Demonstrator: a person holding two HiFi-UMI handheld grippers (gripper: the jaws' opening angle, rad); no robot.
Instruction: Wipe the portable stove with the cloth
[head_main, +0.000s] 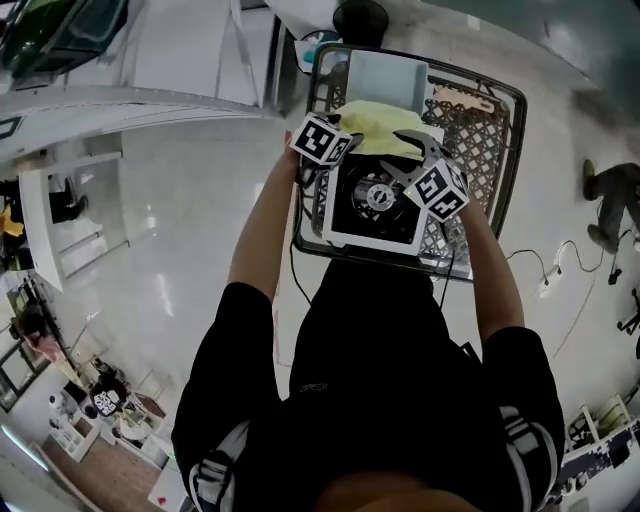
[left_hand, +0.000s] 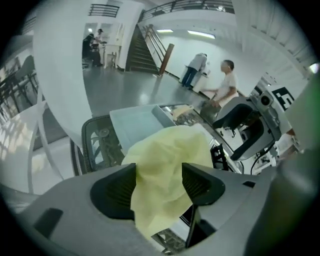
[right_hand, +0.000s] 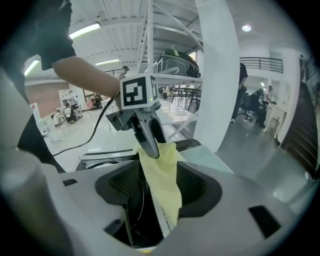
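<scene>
Both tongs stand open: your left tongs (left_hand: 159, 182) and right tongs (right_hand: 157, 185) each have the cloth (head_main: 380, 128) loose between the jaws, unpinched. It lies bunched crosswise along the portable stove's (head_main: 350, 215) far edge, just ahead of both tips.

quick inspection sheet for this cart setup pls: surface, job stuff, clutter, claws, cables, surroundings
surface: wire cart, mesh top
job's things: stove sits on the cart before the person; yellow cloth lies bunched at its far edge
clutter: pale tray on the cart beyond the cloth
grippers: left claw open, cloth between its jaws, not pinched; right claw open, a strip of cloth between its jaws
cables: dark cable hangs beside the cart under the left claw; white cable on the floor further off
surroundings: open hall, staircase, people at a counter far off
</scene>
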